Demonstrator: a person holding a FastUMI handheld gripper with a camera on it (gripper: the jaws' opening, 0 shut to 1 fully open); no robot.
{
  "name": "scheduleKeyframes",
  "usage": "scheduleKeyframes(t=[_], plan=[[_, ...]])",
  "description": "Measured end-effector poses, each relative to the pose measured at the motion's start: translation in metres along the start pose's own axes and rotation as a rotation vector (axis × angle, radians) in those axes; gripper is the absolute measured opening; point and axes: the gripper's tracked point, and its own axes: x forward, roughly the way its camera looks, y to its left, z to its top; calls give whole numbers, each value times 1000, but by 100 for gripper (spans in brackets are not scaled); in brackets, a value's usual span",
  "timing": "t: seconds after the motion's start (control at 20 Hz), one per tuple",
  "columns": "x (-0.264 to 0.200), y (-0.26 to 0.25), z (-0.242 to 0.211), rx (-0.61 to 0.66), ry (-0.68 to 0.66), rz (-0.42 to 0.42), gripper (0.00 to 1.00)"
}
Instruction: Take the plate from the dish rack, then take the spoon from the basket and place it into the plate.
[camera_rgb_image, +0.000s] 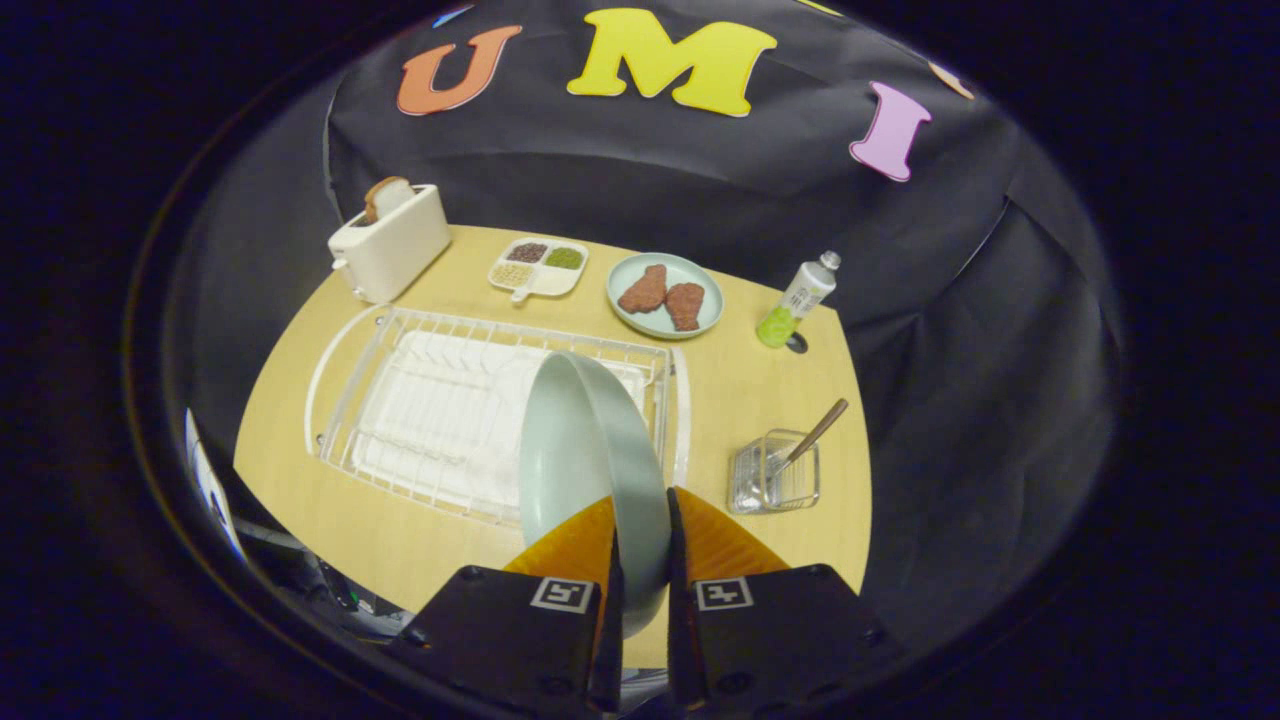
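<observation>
Pale wood makes up the tabletop (760, 400), set against the booth's black cloth wall. At its far left stands a white toaster (392, 245) with a slice of bread (385, 195) poking out of the slot. Just right of it sits a small white divided tray (538, 267) holding dark, green and tan grains in separate compartments. In front of both lies the white wire dish rack (440, 420), resting flat on the table. The pale green plate (590, 470) is held up on edge, its lower rim pinched between the two fingers of the gripper (640, 530), which press on it from either side; the plate hangs above the rack's right end, its hollow face turned to the left. Beyond it, a second pale green plate (665, 295) carries two brown pieces of meat (665, 297). Further right, a clear basket (775, 475) stands on the table near the right finger, with the spoon (815, 435) leaning in it, handle pointing up and to the right. Behind the basket, near the table's far right edge, a small bottle (797, 300) with green liquid stands tilted.
</observation>
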Motion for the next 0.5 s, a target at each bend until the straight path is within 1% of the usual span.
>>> scheduleKeyframes(t=[0.1, 0.25, 0.4, 0.5], plan=[[-1, 13, -25, -5, -20, 78, 23], [7, 30, -63, 27, -40, 160, 23], [26, 47, -98, 75, -24, 257, 23], [38, 53, -120, 69, 13, 309, 23]])
